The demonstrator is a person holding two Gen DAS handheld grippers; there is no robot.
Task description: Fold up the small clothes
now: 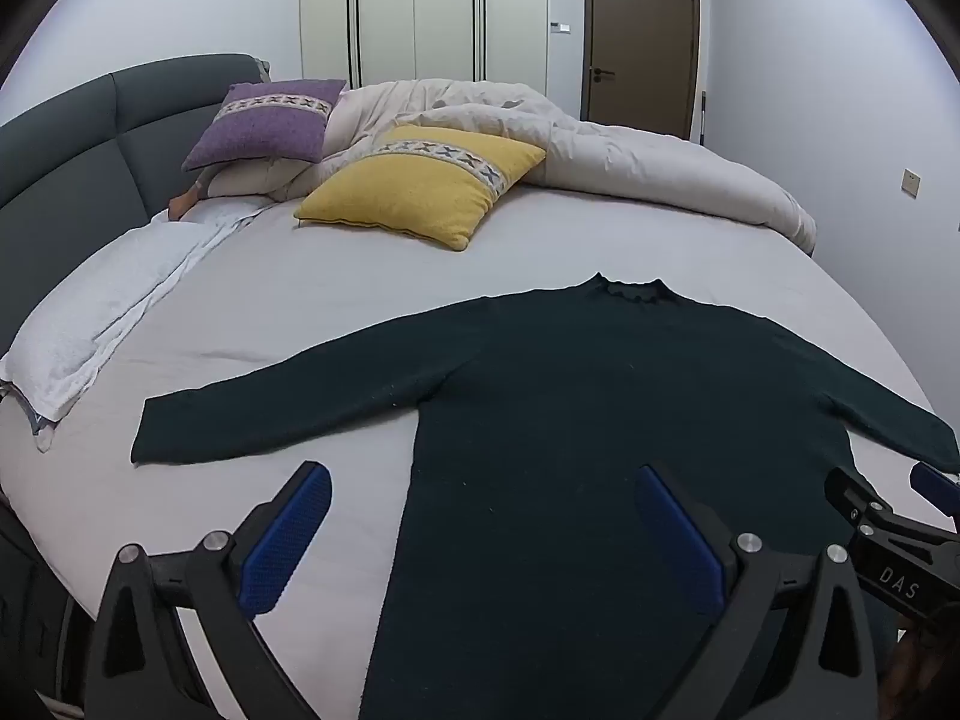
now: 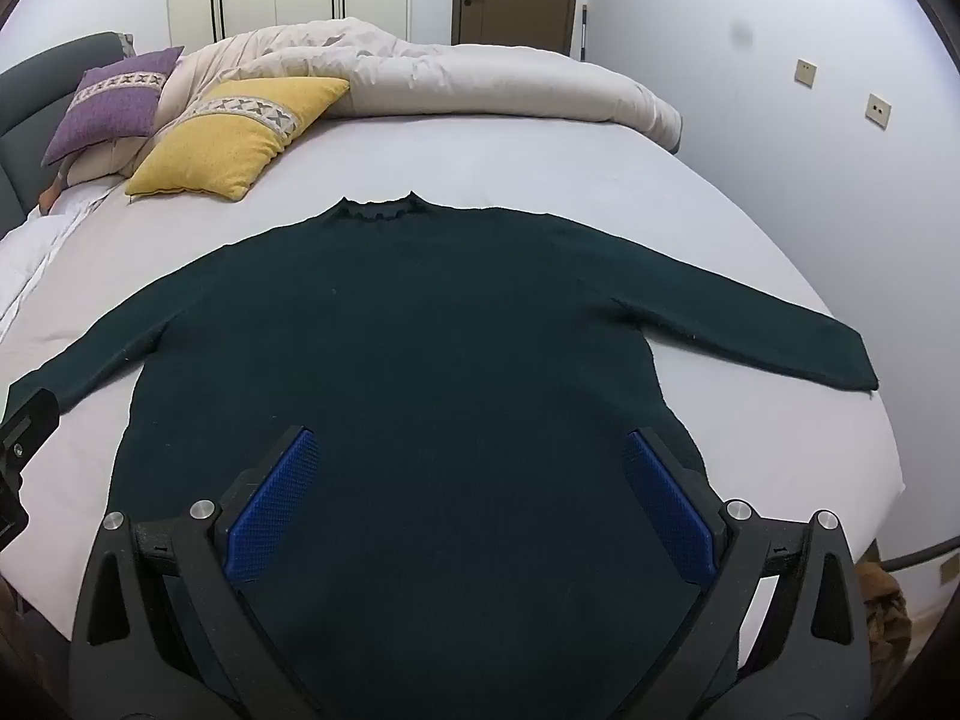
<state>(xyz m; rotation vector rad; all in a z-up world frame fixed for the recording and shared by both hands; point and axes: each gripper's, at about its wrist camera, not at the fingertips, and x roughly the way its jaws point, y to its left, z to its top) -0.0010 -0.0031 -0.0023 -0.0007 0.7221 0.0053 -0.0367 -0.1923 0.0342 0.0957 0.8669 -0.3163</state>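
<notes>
A dark green long-sleeved sweater (image 1: 600, 420) (image 2: 432, 330) lies flat on the bed, collar away from me and both sleeves spread out to the sides. My left gripper (image 1: 483, 480) hovers open over the sweater's left edge near the hem, nothing between its blue pads (image 1: 282, 546). My right gripper (image 2: 468, 444) stands open above the lower middle of the sweater, its blue pads (image 2: 270, 516) apart and empty. In the left wrist view the right gripper (image 1: 888, 540) shows at the right edge.
The bed sheet (image 1: 336, 300) is pale grey. A yellow cushion (image 1: 420, 186) and a purple cushion (image 1: 264, 123) lie beyond the sweater, with a bunched cream duvet (image 1: 630, 150) behind. A white towel (image 1: 108, 312) lies at the left. Grey headboard (image 1: 72, 162) at far left.
</notes>
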